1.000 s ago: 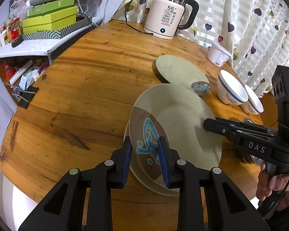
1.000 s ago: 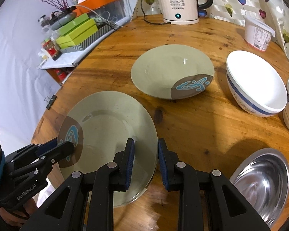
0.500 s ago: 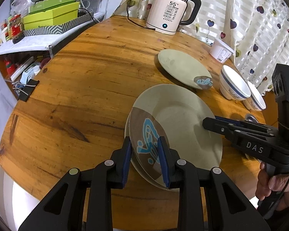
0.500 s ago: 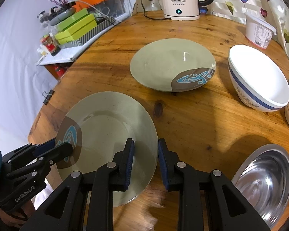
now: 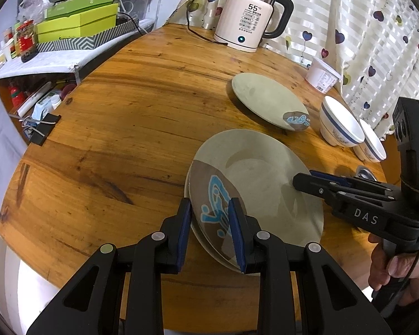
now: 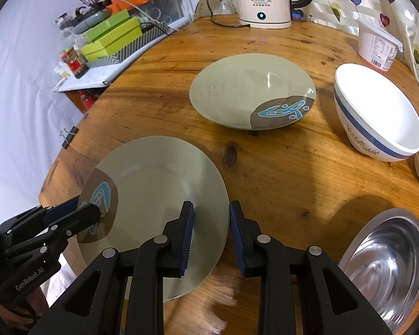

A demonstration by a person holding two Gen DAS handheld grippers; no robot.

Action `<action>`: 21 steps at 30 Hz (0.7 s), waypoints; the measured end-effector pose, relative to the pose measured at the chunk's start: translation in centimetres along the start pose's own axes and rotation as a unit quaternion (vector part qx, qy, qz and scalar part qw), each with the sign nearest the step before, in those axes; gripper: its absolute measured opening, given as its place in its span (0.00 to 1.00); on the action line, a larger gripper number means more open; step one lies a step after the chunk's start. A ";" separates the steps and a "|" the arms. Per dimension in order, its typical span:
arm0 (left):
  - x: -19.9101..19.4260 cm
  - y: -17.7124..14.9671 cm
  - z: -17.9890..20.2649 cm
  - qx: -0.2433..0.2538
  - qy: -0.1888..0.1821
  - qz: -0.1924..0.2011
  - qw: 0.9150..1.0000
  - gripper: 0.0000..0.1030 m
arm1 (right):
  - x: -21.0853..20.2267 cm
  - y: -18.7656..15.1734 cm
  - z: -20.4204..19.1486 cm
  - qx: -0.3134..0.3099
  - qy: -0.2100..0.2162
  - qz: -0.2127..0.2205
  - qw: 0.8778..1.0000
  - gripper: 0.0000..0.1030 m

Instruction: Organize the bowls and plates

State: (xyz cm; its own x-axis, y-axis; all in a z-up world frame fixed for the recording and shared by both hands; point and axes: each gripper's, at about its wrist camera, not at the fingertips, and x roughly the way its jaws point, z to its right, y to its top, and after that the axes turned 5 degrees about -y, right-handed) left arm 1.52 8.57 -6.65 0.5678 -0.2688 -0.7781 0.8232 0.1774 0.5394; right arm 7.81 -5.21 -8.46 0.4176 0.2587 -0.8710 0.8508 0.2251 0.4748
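Green plate (image 6: 153,195), glazed ceramic: judged stiff, slippery, breakable; best held at the rim. It sits near the table (image 5: 125,117) front edge. Left gripper (image 5: 209,223) jaws pinch its patterned rim; right gripper (image 6: 211,223) jaws straddle the opposite rim, contact unclear

Broad bare stretch of the wooden table (image 5: 120,128) lay left of the near plate (image 5: 265,184); passage open there up to the table edge. A band of bare wood separated the near plate from the far plate (image 6: 251,92). Right side crowded: large white bowl (image 6: 377,111), a second white bowl (image 5: 373,145) just beside it, steel bowl (image 6: 388,262) nearer. Kettle (image 5: 251,25) and its cord (image 5: 206,37) blocked the far edge, white tub (image 6: 377,47) to their right.
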 end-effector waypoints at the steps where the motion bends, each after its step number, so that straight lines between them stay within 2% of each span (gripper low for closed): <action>1: -0.1 0.0 -0.2 -0.001 0.001 0.000 1.000 0.27 | 0.0 0.0 0.1 0.000 0.001 0.001 1.000 0.25; 15: -1.2 0.6 -0.3 -0.001 -0.006 0.017 1.000 0.28 | -2.5 -0.3 0.7 0.005 0.018 0.033 0.999 0.26; 18: -1.5 0.9 0.0 0.004 -0.008 0.019 1.000 0.28 | -3.2 -0.6 1.1 0.015 0.020 0.039 0.999 0.32; 21: -1.8 1.0 0.3 0.010 -0.010 0.022 1.000 0.27 | -4.1 -1.1 1.4 0.023 0.030 0.042 0.998 0.33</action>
State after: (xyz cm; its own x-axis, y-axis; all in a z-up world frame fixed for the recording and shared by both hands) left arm 1.37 8.91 -4.61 0.6023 -0.2806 -0.7473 0.7975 0.1708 0.5786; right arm 5.59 -7.89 -5.61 0.4697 0.3309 -0.8185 0.8275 0.1578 0.5387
